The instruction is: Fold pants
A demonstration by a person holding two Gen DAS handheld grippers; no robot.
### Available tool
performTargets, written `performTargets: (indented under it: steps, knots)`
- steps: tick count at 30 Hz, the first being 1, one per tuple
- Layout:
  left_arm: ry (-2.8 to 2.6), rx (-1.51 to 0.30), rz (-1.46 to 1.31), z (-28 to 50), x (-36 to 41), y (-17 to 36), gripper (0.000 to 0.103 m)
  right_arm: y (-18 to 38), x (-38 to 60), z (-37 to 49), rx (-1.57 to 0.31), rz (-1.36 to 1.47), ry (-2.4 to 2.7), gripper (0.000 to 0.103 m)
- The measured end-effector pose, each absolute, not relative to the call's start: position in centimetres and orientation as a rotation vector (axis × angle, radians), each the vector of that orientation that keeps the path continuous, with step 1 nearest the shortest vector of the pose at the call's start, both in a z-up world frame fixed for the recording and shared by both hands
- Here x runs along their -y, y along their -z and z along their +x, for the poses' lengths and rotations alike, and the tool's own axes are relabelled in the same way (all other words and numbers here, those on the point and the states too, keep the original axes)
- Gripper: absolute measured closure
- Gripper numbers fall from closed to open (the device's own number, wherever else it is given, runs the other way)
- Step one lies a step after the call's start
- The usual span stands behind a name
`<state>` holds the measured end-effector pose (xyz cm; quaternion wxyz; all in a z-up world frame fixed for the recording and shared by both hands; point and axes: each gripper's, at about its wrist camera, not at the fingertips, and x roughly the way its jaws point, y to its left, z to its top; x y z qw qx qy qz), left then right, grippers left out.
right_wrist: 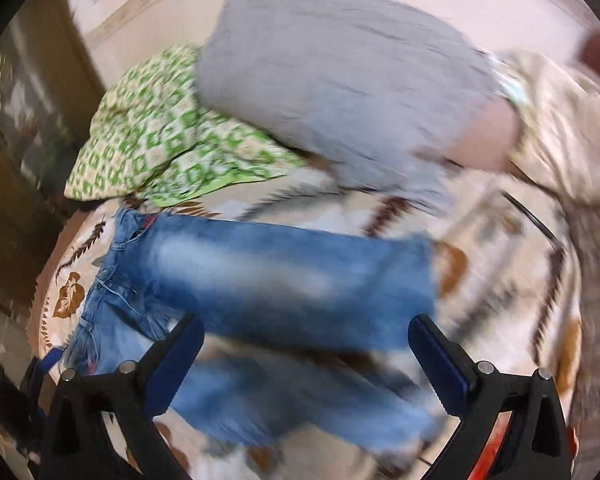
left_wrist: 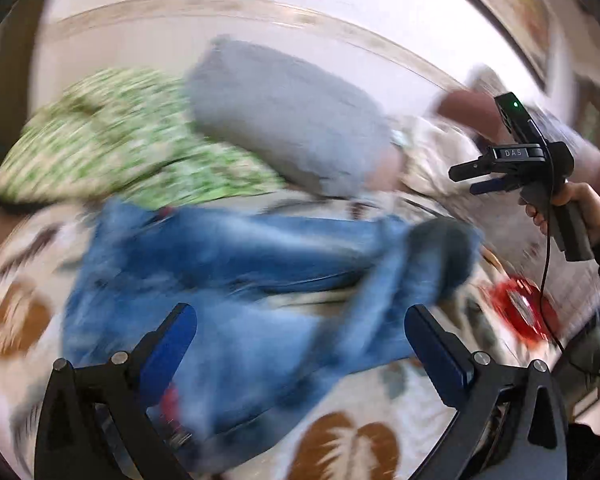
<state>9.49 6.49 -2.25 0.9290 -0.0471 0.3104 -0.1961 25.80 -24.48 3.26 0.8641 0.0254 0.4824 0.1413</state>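
Note:
Blue jeans [left_wrist: 228, 264] lie spread on a leaf-patterned bedspread [left_wrist: 348, 444], blurred by motion. In the right wrist view the jeans [right_wrist: 284, 272] have the waist at the left and the legs running to the right. My left gripper [left_wrist: 300, 344] hangs above the jeans, jaws wide open, nothing between them. My right gripper [right_wrist: 306, 356] is likewise open and empty over the legs. In the left wrist view the right gripper [left_wrist: 462, 180] is held by a hand [left_wrist: 580, 208] off to the right, beyond the leg ends and apart from the cloth.
A green-and-white patterned cloth [right_wrist: 160, 136] and a grey pillow [right_wrist: 340, 72] lie behind the jeans. Beige fabric [right_wrist: 560, 120] is bunched at the right. A red object [left_wrist: 520, 312] sits near the leg ends. Brown wooden furniture [right_wrist: 20, 160] stands at the left.

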Motion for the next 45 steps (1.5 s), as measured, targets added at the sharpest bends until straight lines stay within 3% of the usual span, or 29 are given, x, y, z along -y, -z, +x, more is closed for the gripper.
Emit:
performTargets:
  steps: [9,20,24,26,27,28,29,30,32,40,45]
  knots:
    - [0.635,-0.771,0.129,16.7,4.7,0.5,0.0,0.8,34.3,18.5,-1.01,0.173,-0.352,0.0]
    - [0.615,-0.946,-0.044,24.4,8.6,2.6,0.0,8.0,28.4,17.5,-0.938,-0.067,-0.425,0.004]
    - [0.646,-0.945,0.044,25.9,11.1,2.8,0.0,9.8,27.7,18.3,-0.941,-0.036,-0.452,0.038]
    - [0.664,-0.981,0.073,26.6,12.1,3.5,0.0,10.7,27.7,19.0,-0.947,-0.009,-0.451,0.065]
    - [0.694,-1.013,0.074,26.9,12.5,3.9,0.0,11.3,27.8,19.5,-0.962,0.016,-0.447,0.086]
    - [0.731,-1.027,0.062,27.0,12.8,4.1,0.016,11.7,28.0,19.7,-0.974,0.047,-0.453,0.089]
    - [0.767,-1.02,0.058,26.8,12.9,4.0,0.072,11.8,28.4,19.8,-0.973,0.08,-0.465,0.09]
    - [0.772,-1.015,0.081,26.6,13.1,3.7,0.092,11.6,28.6,19.6,-0.966,0.092,-0.469,0.091]
    - [0.79,-1.006,0.098,25.9,13.1,2.8,0.091,10.5,29.1,18.8,-0.948,0.094,-0.487,0.098]
    - [1.012,-0.875,0.129,20.0,13.2,-3.8,0.092,0.6,33.9,13.3,-0.849,0.09,-0.525,0.098]
    - [1.061,-0.868,0.121,18.6,14.5,-4.8,0.092,-3.3,35.0,10.1,-0.839,0.081,-0.527,0.098]
